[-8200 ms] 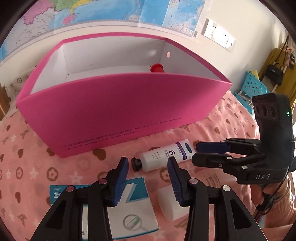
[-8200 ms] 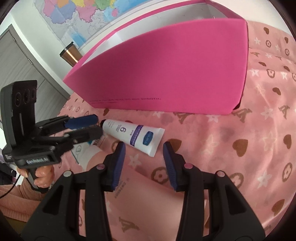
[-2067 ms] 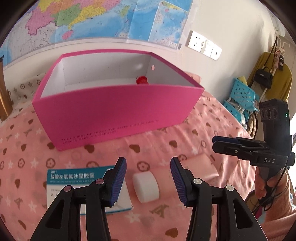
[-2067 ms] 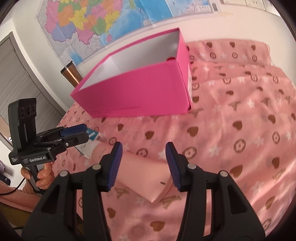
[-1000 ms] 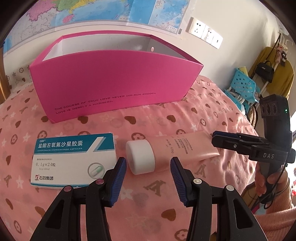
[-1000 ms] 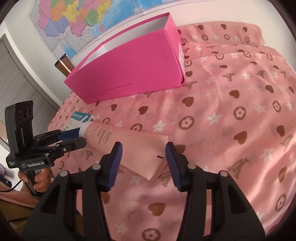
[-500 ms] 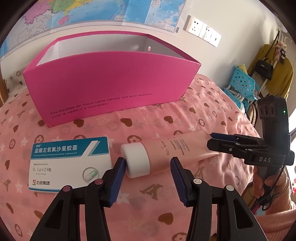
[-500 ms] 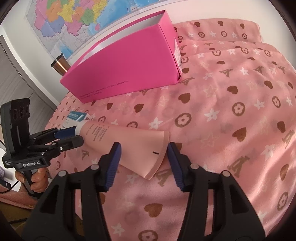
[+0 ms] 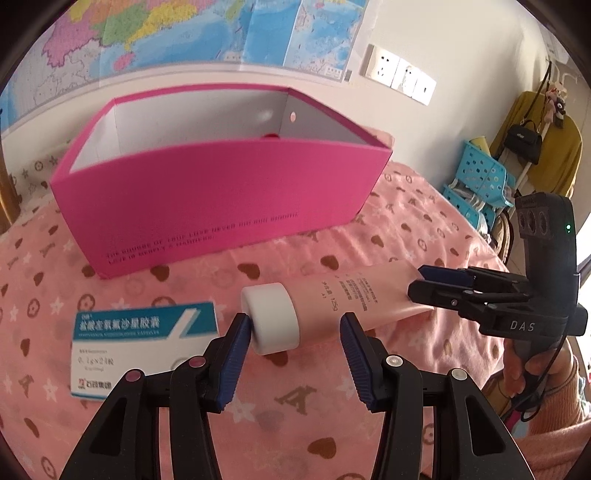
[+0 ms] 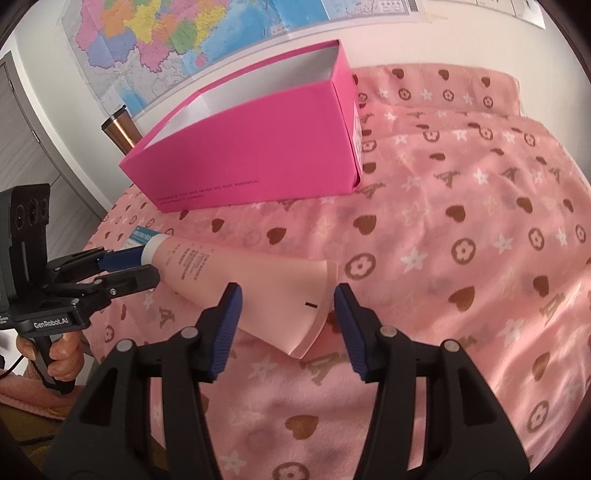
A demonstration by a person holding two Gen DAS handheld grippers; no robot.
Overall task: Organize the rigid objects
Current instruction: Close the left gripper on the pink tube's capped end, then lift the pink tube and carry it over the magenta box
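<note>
Pink tube (image 10: 236,280) lies on heart-print pink cloth (image 10: 461,221), in front of open pink box (image 10: 255,162). Crimped end of tube between blue pads of right gripper (image 10: 288,325), jaws apart, having just widened. Left gripper (image 10: 147,267) at tube's white cap end. Medicine carton (image 10: 142,236) just behind cap.

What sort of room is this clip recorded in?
Most likely a bedroom at home. The work surface is a soft pink patterned blanket, a big wall map hangs above it, and a handbag with a yellow garment hangs in the corner.
</note>
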